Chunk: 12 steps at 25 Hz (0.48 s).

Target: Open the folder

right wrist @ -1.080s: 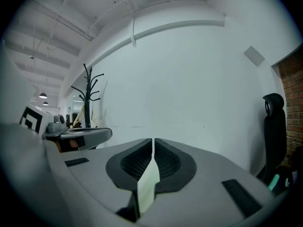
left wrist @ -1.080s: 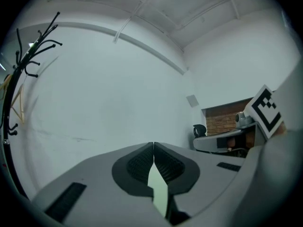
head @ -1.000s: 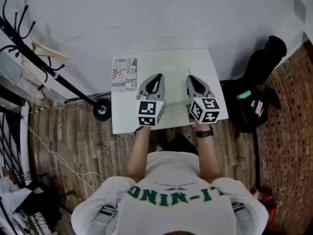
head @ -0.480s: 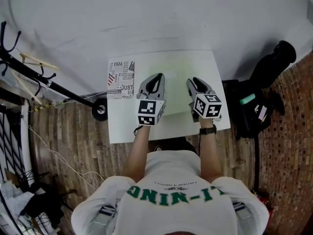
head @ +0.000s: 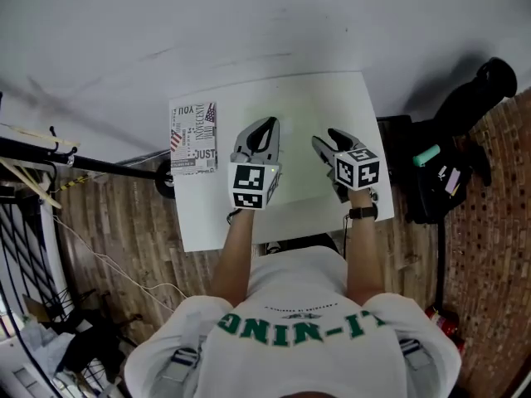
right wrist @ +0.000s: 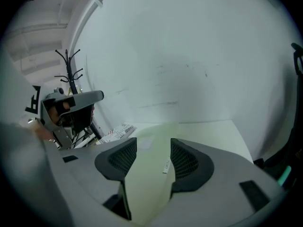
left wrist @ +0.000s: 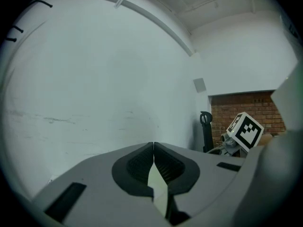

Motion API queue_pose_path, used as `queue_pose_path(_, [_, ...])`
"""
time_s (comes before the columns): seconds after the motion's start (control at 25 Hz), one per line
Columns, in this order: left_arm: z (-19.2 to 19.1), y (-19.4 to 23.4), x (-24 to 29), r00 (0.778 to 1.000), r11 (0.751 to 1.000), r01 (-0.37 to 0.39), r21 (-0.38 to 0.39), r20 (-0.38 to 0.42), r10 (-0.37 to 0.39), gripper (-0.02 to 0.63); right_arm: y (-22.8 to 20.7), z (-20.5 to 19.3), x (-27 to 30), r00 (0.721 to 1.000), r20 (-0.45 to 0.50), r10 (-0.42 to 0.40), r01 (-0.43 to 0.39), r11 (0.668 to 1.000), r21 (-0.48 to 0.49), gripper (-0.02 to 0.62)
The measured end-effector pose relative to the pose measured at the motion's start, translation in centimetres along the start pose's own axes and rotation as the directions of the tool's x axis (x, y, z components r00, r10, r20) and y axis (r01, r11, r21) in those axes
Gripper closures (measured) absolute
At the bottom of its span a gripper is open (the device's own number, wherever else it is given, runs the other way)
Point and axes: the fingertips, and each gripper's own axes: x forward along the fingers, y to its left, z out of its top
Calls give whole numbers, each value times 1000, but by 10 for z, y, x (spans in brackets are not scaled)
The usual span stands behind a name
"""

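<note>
A pale green folder [head: 295, 119] lies flat and closed on the white table [head: 365, 110]. My left gripper [head: 266, 128] hovers over the folder's left half with its jaws shut tip to tip [left wrist: 153, 144] and nothing held. Over the folder's right edge is my right gripper [head: 322, 142], tilted down. Its jaws are opening. In the right gripper view [right wrist: 154, 145] they stand apart, and the folder [right wrist: 150, 178] shows in the gap below them, with the pads not pressing on it. The marker cube of the right gripper [left wrist: 246, 130] shows in the left gripper view.
A printed booklet [head: 193, 138] lies at the table's left edge. A black bag [head: 440, 177] sits on the floor to the right, and a coat rack [head: 58, 160] stands to the left. A white wall runs behind the table.
Both grippers have moved forward and lower over the folder. The right gripper has tilted down, and its jaws, closed earlier, now stand apart.
</note>
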Motion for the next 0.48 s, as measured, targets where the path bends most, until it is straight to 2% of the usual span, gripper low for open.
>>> queue_pose_path(0.12, [-9,1,11,1000,1000,7,15,-28,-7,589,-9,-15,15,997,-58,46,-46,999,10,336])
queue_pose_path(0.24, [-15,4,20,999,1000,11,7,-42,-10,590,-14,-28,29,989,-76,129,-121,987,104,311])
queue_pose_path(0.36, [-21,10,27,998,1000,10,-9,-55,-10,589,-18,-37,42,977,-33,213,-195,938,286,307])
queue_pose_path(0.48, [-29,18,32,997,1000,-1,-21,-71,0,589,-23,-42,52,970,-9,244,-221,894,389,307])
